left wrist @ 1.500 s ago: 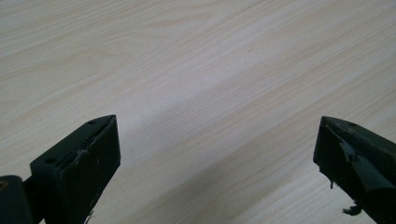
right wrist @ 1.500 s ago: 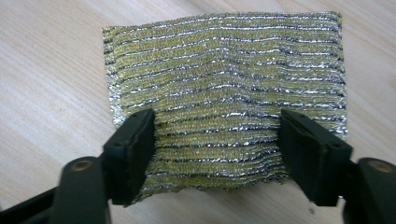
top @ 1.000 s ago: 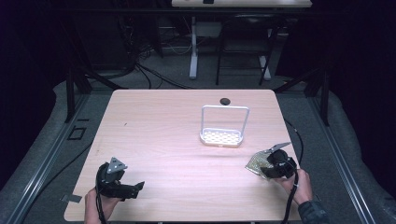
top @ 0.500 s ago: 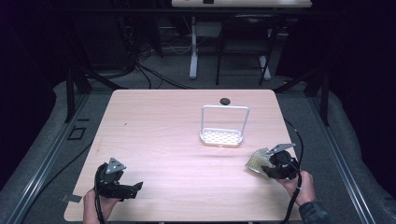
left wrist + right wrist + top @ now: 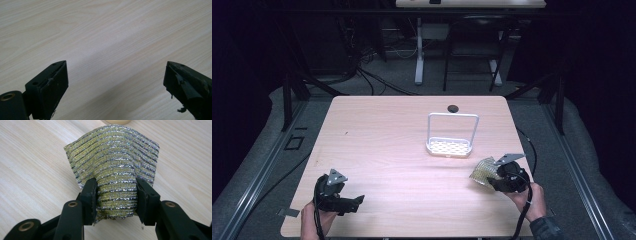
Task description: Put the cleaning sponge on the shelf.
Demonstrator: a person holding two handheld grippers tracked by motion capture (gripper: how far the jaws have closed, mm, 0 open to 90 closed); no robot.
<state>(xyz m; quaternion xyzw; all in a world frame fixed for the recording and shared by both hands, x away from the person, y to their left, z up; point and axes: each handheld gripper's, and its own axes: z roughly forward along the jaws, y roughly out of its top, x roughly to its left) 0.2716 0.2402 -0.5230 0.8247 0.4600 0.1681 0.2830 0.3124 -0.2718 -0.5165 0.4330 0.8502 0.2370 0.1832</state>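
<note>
My right gripper (image 5: pixel 493 178) (image 5: pixel 115 195) is shut on a yellow and silver striped scouring sponge (image 5: pixel 482 171) (image 5: pixel 113 167), squeezing its near end so the pad bulges between the jaws. It sits low over the table's right front. Just beyond it stands a white wire rack (image 5: pixel 451 134) with a perforated base and a tall hoop handle. My left gripper (image 5: pixel 352 203) (image 5: pixel 115 87) rests near the table's left front corner, jaws wide apart over bare wood with nothing between them.
A small black round object (image 5: pixel 453 108) lies near the far edge of the light wooden table (image 5: pixel 382 145). Dark floor, cables and desk legs lie beyond the table. The right gripper's cable (image 5: pixel 528 150) trails off the right edge.
The right gripper with the sponge has shifted slightly and tilted, staying at the table's right front. The left gripper has hardly moved.
</note>
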